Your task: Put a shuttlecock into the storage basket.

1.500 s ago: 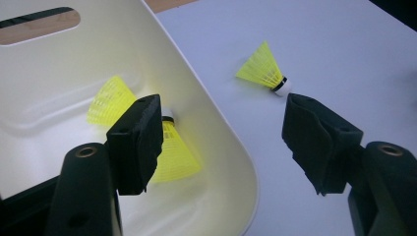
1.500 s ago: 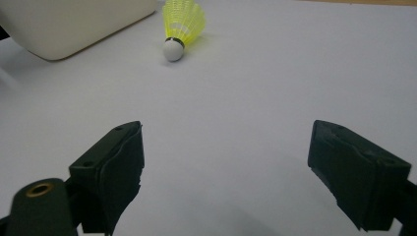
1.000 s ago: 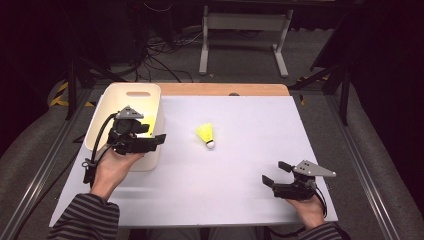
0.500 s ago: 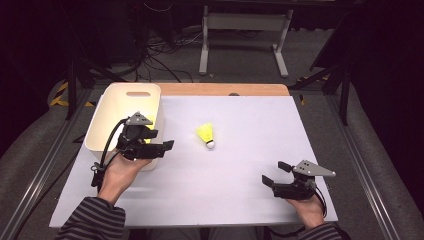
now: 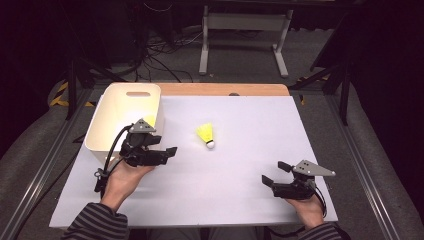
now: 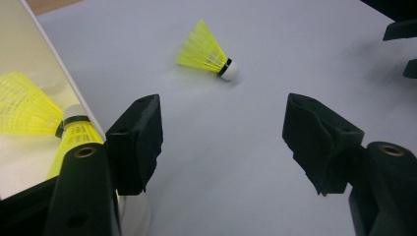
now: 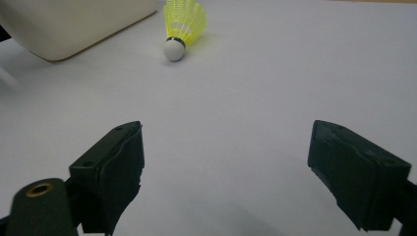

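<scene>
A yellow shuttlecock [image 5: 206, 136] with a white cork lies on its side in the middle of the white table top [image 5: 240, 210]. My left gripper [image 5: 165, 146] hovers beside the near right corner of a cream bin [image 5: 125, 112], open and empty. In the left gripper view the shuttlecock [image 6: 209, 51] lies ahead of the left gripper [image 6: 223, 132], and two more yellow shuttlecocks [image 6: 24, 105] rest inside the bin [image 6: 29, 64]. My right gripper [image 5: 275, 172] rests open near the front right of the table. The right gripper [image 7: 226, 162] faces the shuttlecock [image 7: 182, 24], far from it.
The bin [image 7: 74, 24] stands at the table's left rear. A wooden strip [image 5: 220, 89] runs along the far edge. Beyond the table are a metal stand [image 5: 245, 30] and floor cables. The other gripper's jaws [image 6: 401, 44] show at the left gripper view's top right.
My left gripper has moved from over the bin's near end to the right and slightly nearer, out over the table, with its jaws open. The right gripper has stayed put.
</scene>
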{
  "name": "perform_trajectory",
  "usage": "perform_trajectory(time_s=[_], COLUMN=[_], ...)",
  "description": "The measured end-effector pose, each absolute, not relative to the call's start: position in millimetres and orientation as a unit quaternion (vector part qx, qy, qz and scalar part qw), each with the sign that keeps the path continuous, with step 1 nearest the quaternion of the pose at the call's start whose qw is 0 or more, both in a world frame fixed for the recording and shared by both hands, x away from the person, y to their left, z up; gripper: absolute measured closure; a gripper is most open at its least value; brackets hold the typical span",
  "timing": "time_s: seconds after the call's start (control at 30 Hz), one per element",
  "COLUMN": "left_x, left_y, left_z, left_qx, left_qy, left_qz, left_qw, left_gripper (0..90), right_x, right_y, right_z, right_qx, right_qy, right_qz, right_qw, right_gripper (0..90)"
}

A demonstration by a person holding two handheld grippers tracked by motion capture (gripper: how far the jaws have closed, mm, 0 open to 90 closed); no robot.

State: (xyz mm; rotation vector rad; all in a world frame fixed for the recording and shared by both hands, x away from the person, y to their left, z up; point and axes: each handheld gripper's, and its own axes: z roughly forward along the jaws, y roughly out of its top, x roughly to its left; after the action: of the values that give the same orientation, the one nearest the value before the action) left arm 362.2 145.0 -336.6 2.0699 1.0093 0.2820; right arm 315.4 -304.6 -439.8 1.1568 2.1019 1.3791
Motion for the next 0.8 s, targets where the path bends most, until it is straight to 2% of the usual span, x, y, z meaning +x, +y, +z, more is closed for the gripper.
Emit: perform_trajectory(time_s=[0.8], left_x=[341], left_y=[142], left_z=[-367], left_qx=[0.824], left_qy=[0.389], left_qz=[0.108], left_qw=[0.398], left_gripper=[31.2], right_x=[316], right_y=[-304], right_z=[-440], right_qx=[0.409], right_qy=[0.747], right_qz=[0.489], right_qw=[0.188], right_gripper=[14.4])
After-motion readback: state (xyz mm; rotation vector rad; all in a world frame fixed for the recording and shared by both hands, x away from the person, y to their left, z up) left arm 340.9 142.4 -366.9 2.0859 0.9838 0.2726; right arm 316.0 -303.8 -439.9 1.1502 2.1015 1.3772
